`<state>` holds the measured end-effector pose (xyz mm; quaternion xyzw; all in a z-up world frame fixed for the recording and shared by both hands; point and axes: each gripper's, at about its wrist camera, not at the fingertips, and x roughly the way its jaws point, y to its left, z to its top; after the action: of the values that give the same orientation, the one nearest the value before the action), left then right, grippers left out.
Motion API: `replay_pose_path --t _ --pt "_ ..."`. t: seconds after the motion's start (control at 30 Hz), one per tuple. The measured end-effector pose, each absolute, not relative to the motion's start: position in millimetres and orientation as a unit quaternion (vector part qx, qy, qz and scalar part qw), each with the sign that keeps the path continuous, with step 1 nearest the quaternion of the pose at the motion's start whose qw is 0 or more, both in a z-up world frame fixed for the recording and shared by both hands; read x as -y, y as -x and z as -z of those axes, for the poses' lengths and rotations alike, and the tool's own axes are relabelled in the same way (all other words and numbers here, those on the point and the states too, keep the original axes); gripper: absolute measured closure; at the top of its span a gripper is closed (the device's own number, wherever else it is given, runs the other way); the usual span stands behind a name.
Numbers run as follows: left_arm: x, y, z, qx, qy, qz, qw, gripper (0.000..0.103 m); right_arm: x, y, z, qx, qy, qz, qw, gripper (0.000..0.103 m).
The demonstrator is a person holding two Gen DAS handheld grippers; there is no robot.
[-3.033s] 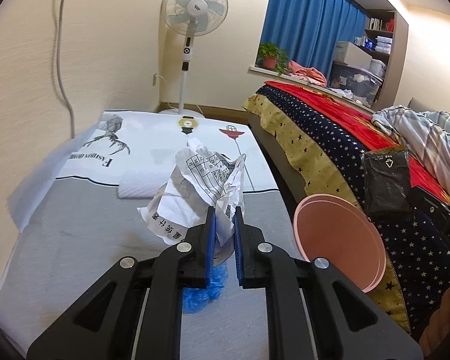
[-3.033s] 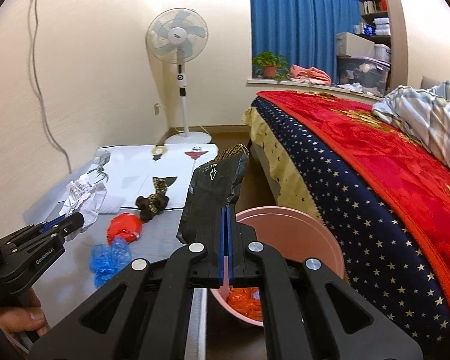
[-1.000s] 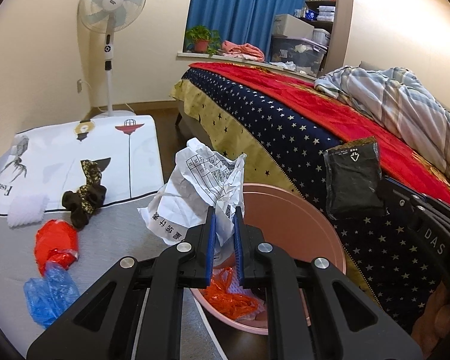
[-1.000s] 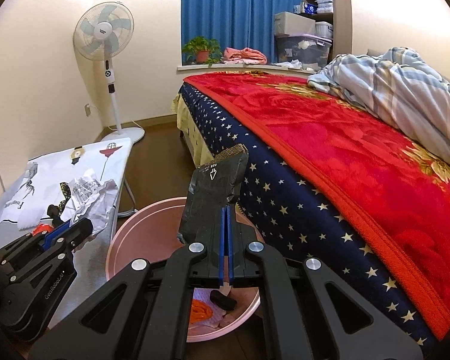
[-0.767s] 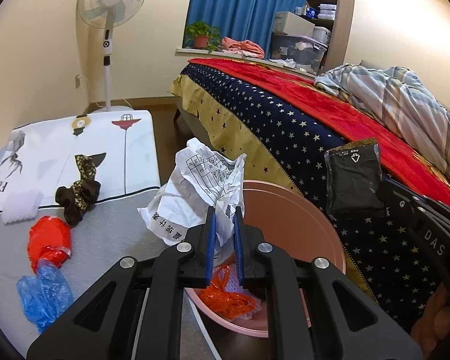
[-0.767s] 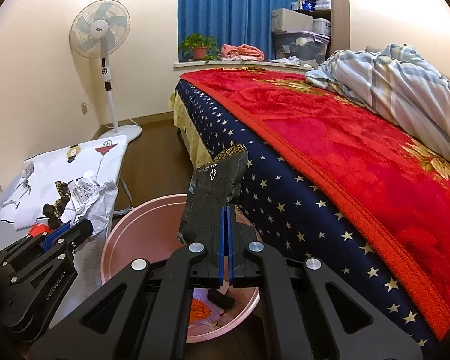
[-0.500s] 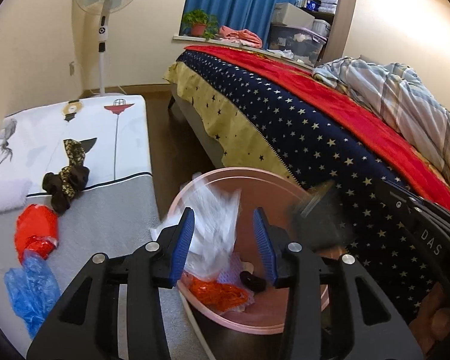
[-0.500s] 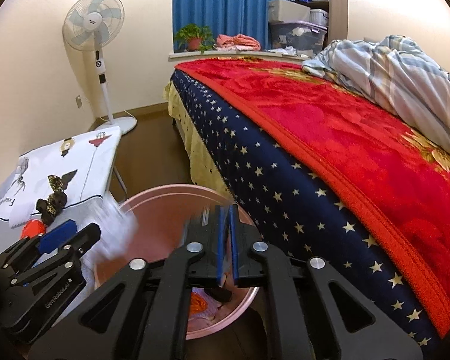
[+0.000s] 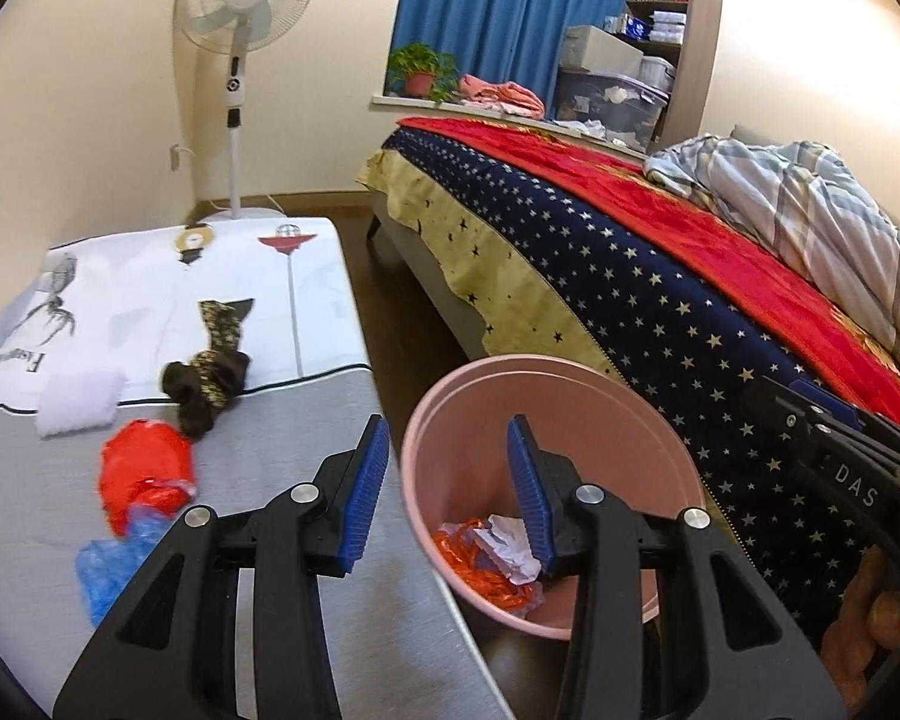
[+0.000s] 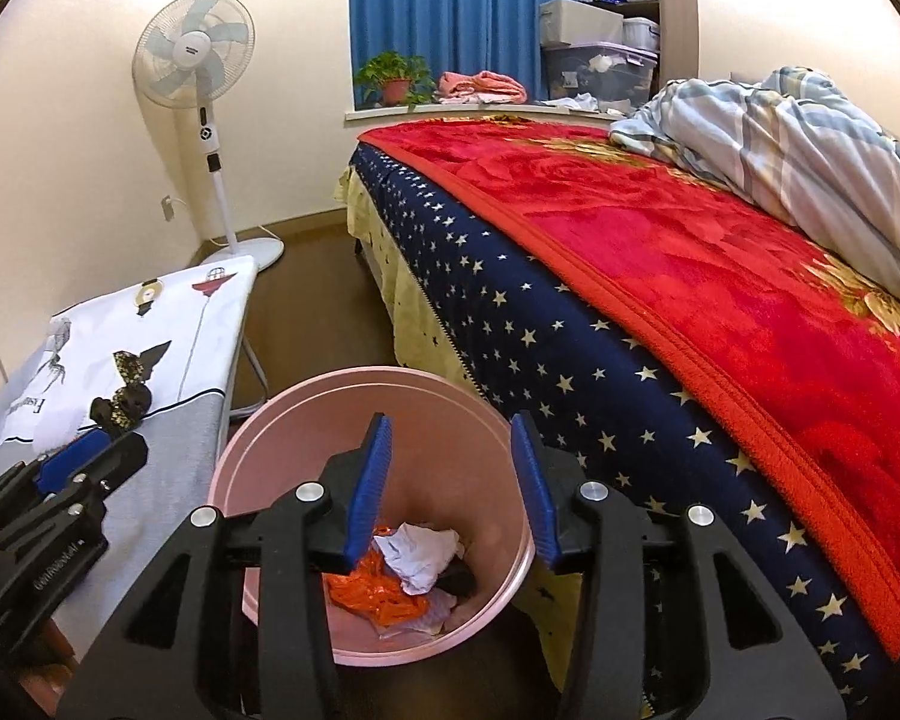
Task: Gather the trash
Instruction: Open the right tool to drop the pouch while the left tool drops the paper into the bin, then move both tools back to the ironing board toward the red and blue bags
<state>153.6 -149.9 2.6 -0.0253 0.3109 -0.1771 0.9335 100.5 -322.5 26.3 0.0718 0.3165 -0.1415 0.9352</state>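
A pink bin [image 9: 546, 384] [image 10: 354, 387] stands on the floor between the ironing board and the bed. Inside lie crumpled white paper [image 10: 417, 552] [image 9: 510, 546], orange plastic [image 10: 372, 594] [image 9: 474, 564] and a black packet [image 10: 459, 579]. My left gripper [image 9: 447, 486] is open and empty over the bin's left rim. My right gripper [image 10: 450, 480] is open and empty above the bin. On the board lie a red wrapper [image 9: 144, 474], a blue plastic bag [image 9: 111, 564], a brown-black cloth [image 9: 207, 381] and a white pad [image 9: 78, 402].
The ironing board [image 9: 306, 396] [image 10: 168, 444] is left of the bin. A bed with a starred blue and red blanket [image 9: 660, 276] [image 10: 660, 264] runs along the right. A standing fan [image 9: 243, 12] [image 10: 195, 60] is at the back wall.
Both grippers opened over the bin. The crumpled paper dropped from the left one and the black packet from the right one; both now lie in the bin.
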Motion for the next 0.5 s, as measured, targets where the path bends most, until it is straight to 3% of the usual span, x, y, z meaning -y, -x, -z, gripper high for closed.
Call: replay_pose_path --t 0.5 --pt "96 -126 -22 -0.291 0.041 0.146 0.945 0.063 291 -87 -41 -0.300 -0.059 0.103 0.946 0.056"
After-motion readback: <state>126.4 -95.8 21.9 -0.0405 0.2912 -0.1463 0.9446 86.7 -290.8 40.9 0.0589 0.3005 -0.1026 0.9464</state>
